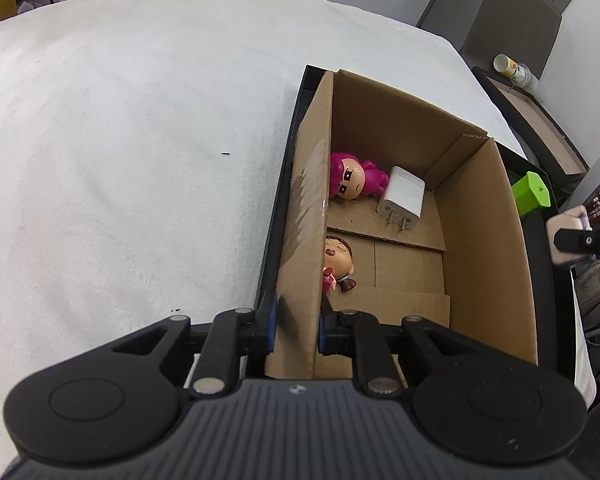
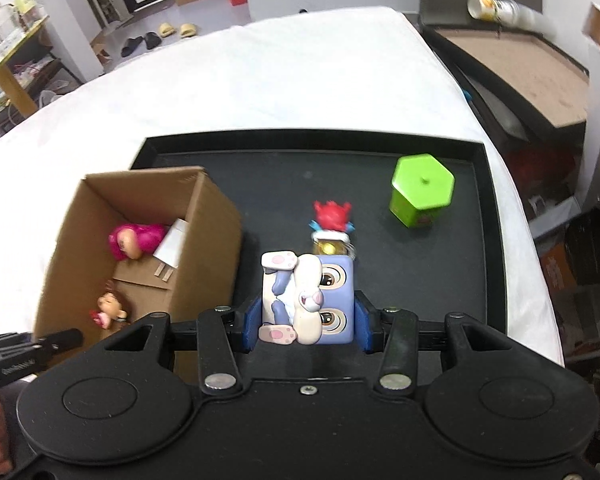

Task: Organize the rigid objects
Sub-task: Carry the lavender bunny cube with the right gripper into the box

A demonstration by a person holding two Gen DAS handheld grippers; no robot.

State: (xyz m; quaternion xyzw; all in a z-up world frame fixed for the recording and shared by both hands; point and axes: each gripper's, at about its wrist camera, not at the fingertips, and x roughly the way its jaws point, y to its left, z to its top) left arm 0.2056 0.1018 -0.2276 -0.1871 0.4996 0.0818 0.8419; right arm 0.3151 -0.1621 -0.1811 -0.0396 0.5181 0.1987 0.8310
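Rabbit toy point(image 2: 308, 300) between right gripper point(image 2: 308, 322) pads

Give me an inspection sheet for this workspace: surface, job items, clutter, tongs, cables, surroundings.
Surface: white cloth; black tray on it.
Job's things: box on the tray holds pink doll, charger, brown-haired doll. Green container and red figure on the tray.
Clutter: nothing seen.
Tongs: left tongs shut on the box wall; right tongs shut on rabbit toy.
Cables: nothing seen.
Surroundings: slippers on the floor, cup on a side unit.
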